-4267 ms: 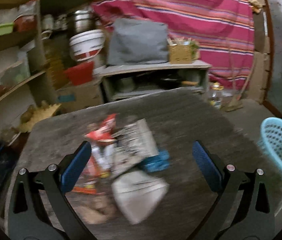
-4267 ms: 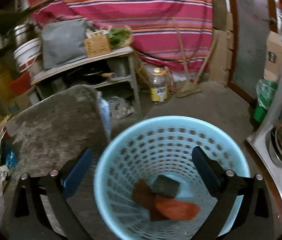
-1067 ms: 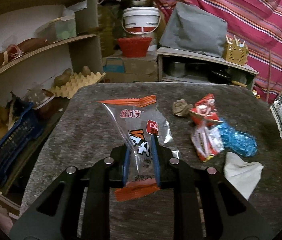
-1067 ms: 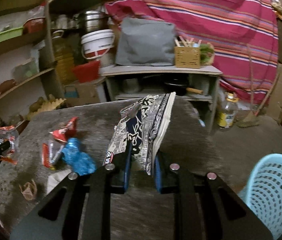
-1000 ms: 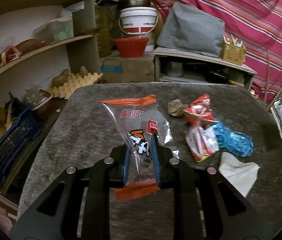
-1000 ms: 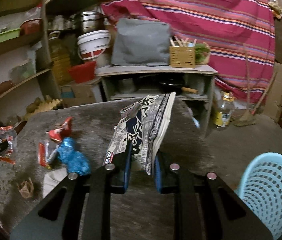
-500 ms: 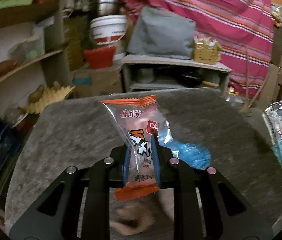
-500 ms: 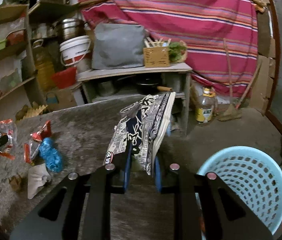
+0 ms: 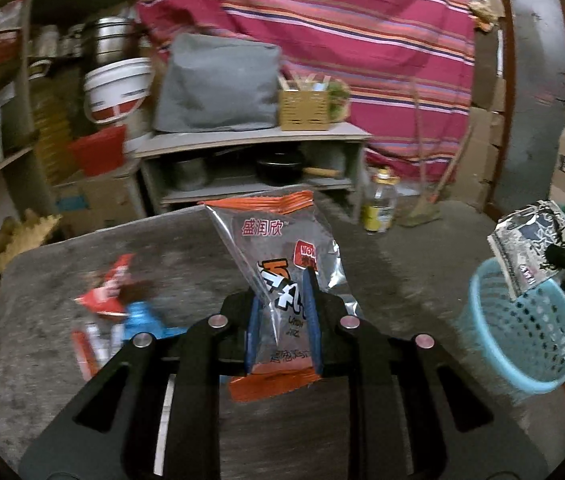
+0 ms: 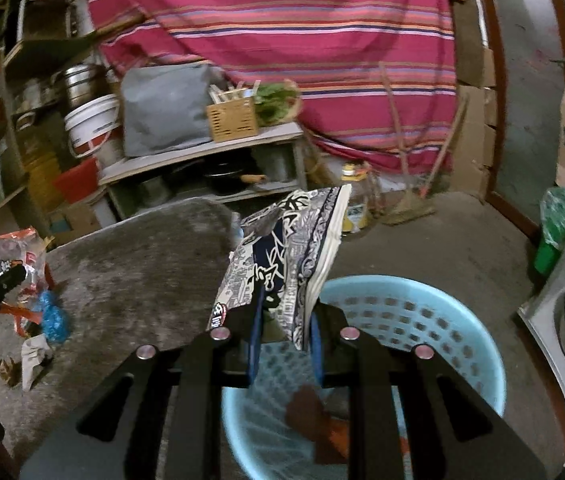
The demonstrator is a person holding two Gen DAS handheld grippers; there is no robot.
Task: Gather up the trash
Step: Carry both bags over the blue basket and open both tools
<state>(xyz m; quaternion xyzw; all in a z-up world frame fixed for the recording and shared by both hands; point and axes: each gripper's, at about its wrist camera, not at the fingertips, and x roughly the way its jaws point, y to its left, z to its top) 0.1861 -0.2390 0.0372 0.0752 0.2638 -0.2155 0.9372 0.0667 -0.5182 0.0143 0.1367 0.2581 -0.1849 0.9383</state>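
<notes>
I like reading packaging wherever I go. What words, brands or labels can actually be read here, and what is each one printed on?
"盛润欣": red characters near the top of the clear orange-edged wrapper held in the left gripper.
"WOW": red patch on the same wrapper; the small print lower down is too blurred.
Patterned black-and-white packet in the right gripper: brush-style characters and a round badge, unreadable.
Bottle label: too small.

light-blue basket [image 10: 462, 320], red striped cloth [image 10: 282, 20]
</notes>
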